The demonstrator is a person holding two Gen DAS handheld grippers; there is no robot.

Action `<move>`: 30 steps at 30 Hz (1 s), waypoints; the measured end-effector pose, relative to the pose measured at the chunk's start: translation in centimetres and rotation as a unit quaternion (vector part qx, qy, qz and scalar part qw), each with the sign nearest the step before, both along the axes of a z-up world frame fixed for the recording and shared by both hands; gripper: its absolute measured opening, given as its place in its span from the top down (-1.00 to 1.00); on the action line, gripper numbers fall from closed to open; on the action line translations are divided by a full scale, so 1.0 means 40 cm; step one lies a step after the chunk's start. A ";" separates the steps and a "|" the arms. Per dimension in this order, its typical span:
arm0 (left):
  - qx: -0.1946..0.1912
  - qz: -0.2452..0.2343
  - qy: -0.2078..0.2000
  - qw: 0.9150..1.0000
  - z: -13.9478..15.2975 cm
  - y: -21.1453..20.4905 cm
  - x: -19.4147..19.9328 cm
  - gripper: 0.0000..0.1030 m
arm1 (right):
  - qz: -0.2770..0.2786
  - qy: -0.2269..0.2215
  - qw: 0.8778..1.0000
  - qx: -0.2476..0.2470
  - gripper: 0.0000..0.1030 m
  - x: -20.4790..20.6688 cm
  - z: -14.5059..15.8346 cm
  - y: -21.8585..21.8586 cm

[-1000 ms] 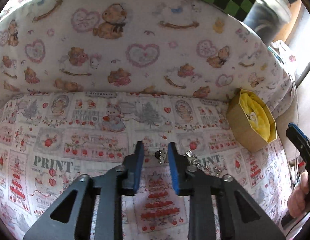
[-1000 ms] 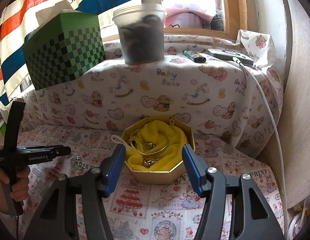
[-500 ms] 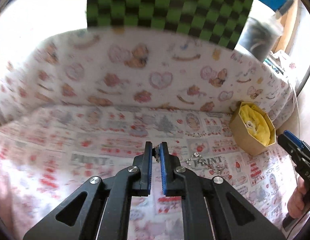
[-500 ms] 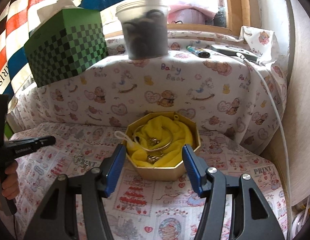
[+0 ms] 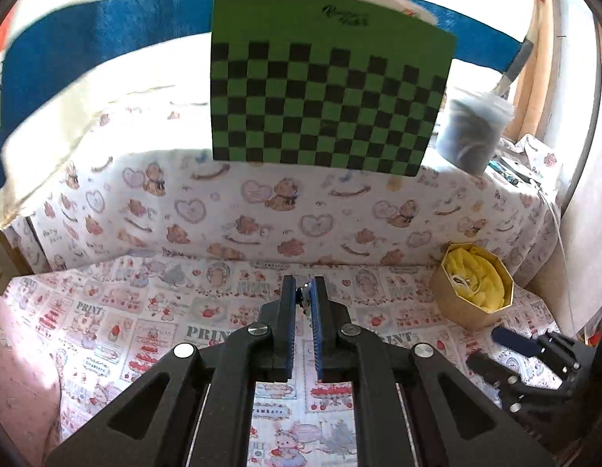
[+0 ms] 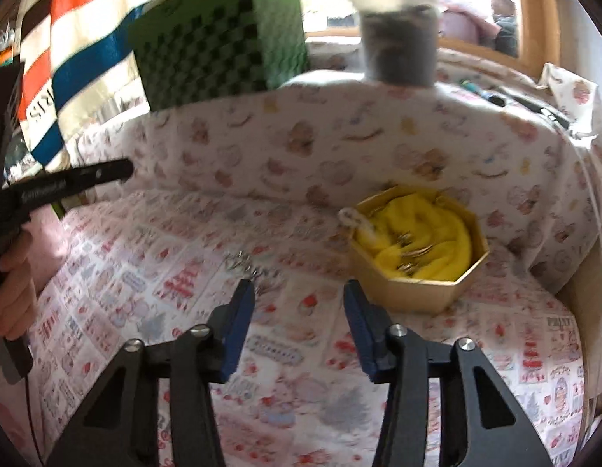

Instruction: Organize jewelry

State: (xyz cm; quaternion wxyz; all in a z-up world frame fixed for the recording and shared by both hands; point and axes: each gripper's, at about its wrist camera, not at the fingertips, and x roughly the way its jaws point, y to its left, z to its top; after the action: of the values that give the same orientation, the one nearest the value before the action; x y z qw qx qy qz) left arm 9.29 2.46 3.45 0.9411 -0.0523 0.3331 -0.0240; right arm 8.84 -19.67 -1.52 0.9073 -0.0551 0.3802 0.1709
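My left gripper (image 5: 304, 292): jaws narrow, pinching a small jewelry piece (image 5: 302, 295) at the tips. My right gripper (image 6: 299, 292): jaws wide, nothing between. Silver chain (image 6: 246, 266) on patterned cloth (image 6: 145, 272), just ahead of right gripper's left jaw. Gold box (image 6: 417, 257) ahead-right.

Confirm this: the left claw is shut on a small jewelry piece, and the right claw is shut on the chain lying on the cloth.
Not quite. The left claw is indeed shut on a small jewelry piece, seen in the left wrist view. But the right claw is open and empty; the right wrist view shows the chain lying on the cloth beyond its tips.
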 end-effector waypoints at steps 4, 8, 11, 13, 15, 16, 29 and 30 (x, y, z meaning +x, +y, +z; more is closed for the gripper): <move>0.026 0.023 -0.004 0.999 -0.022 0.011 0.016 0.87 | -0.008 0.028 0.999 -0.025 0.39 0.029 -0.011 0.044; 0.018 0.037 0.011 0.999 -0.044 0.043 0.037 0.87 | -0.013 0.068 0.997 -0.019 0.39 0.084 -0.014 0.083; -0.004 0.017 0.026 0.999 -0.055 0.057 0.050 0.87 | -0.026 0.098 0.994 -0.027 0.39 0.121 -0.029 0.104; -0.006 0.006 0.028 1.000 -0.059 0.057 0.055 0.87 | -0.035 0.122 0.991 -0.044 0.43 0.145 -0.047 0.121; 0.002 0.012 0.029 0.999 -0.063 0.056 0.057 0.87 | -0.039 0.139 0.988 -0.052 0.52 0.157 -0.060 0.131; 0.004 0.012 0.030 0.999 -0.065 0.055 0.058 0.87 | -0.040 0.147 0.987 -0.052 0.53 0.165 -0.066 0.137; 0.008 0.027 0.034 0.999 -0.069 0.071 0.066 0.90 | -0.048 0.152 0.984 -0.083 0.90 0.194 -0.102 0.198; 0.013 0.028 0.033 0.999 -0.069 0.069 0.066 0.90 | -0.049 0.151 0.984 -0.081 0.90 0.188 -0.102 0.198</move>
State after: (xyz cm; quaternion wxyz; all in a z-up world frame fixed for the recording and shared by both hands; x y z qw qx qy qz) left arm 11.92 5.21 0.70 0.9307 -0.0498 0.3623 0.0084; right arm 16.36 -11.77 -5.60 0.8396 -0.0832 0.5272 0.1011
